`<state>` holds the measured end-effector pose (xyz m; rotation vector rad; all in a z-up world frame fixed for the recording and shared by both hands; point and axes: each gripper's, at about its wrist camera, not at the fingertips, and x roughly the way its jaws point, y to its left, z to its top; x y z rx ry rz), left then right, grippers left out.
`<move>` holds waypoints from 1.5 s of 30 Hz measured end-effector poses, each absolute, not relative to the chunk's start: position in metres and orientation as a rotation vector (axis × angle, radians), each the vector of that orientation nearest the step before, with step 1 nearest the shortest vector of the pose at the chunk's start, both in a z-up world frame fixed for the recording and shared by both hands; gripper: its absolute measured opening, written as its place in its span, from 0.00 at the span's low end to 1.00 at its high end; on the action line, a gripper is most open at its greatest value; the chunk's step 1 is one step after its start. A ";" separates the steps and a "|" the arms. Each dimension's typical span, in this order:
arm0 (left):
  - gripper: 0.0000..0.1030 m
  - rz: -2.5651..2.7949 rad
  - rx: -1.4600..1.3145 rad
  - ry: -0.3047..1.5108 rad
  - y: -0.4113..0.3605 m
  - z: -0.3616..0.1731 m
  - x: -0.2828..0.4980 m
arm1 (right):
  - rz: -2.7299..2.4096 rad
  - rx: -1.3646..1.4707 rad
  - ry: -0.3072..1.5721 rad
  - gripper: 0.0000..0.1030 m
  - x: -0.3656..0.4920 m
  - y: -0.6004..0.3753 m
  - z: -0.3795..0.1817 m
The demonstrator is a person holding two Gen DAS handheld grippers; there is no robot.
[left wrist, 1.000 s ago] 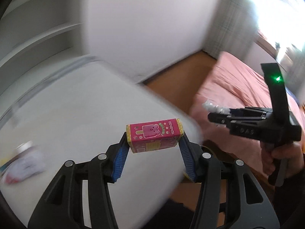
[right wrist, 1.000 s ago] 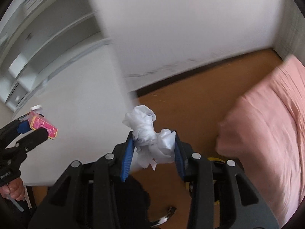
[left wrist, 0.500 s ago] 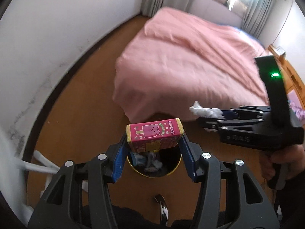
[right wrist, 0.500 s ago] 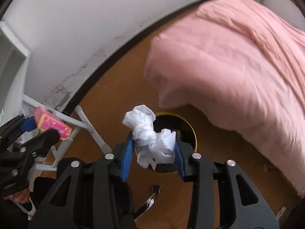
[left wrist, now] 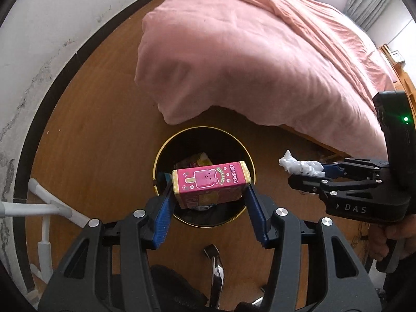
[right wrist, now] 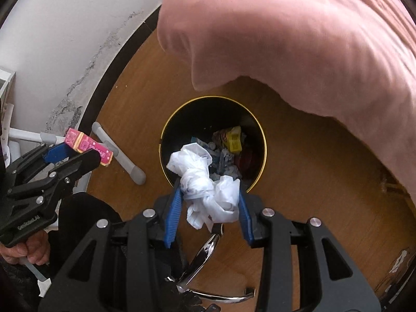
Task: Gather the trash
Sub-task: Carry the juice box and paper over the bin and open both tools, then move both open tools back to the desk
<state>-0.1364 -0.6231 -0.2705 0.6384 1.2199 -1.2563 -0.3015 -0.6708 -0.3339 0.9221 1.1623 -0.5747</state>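
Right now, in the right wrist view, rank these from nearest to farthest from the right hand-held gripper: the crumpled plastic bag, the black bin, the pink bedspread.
1. Crumpled plastic bag, clamped in the right hand-held gripper.
2. Black bin, on the floor just beyond the fingertips.
3. Pink bedspread, behind the bin, upper right.

Below my claws the wooden floor [left wrist: 104, 135] carries a black, gold-rimmed trash bin [left wrist: 166, 148]; pink bedding [left wrist: 260, 52] drapes just beside it.

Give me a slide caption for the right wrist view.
Right tool holds a crumpled plastic bag above the bin.
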 end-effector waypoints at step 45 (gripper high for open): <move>0.88 -1.021 0.402 0.871 -0.436 -0.038 -0.051 | -0.316 0.473 0.913 0.71 -0.140 -0.569 -0.098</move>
